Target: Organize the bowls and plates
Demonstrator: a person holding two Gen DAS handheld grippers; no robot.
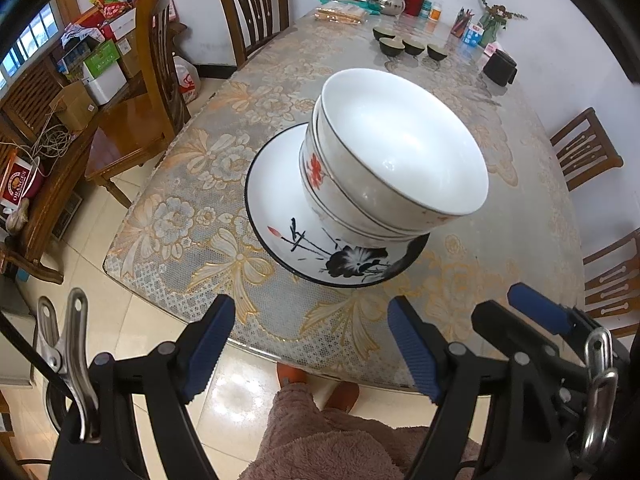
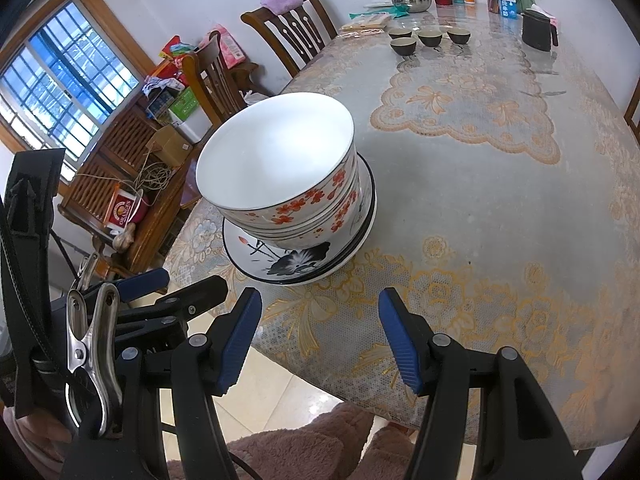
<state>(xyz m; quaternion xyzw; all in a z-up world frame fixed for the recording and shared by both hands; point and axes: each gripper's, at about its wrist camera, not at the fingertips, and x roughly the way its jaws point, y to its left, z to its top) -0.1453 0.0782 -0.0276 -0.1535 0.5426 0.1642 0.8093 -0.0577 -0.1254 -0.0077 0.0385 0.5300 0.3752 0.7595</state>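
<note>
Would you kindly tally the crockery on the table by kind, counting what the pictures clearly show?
White flowered bowls, nested: at least 3, exact count unclear
Black-rimmed plates, stacked beneath: at least 2
Small dark cups: 4
Total: at least 9

Wooden chairs (image 1: 248, 8), barred window (image 2: 60, 92)

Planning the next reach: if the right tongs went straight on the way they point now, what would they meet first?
Probably the tablecloth near the table's front edge: the open, empty right tongs point steeply down at it. The stacked bowls on the plates sit further on, left of that line, though depth is uncertain.
</note>
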